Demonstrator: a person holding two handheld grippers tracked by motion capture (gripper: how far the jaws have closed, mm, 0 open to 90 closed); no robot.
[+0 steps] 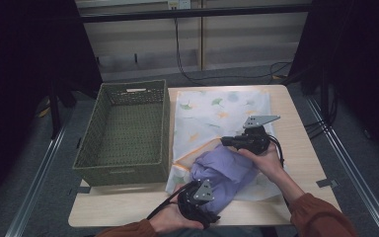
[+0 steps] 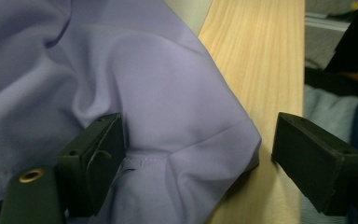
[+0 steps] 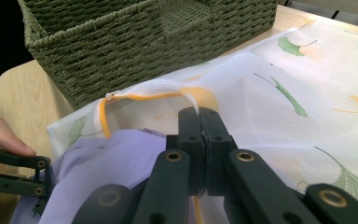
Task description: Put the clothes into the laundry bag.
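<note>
No text, label, brand, number or sign could be read anywhere in the three views.

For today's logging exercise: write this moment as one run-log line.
left gripper: open around lavender garment | right gripper: shut on mesh laundry bag edge, holding it open | wicker basket: beside the bag
</note>
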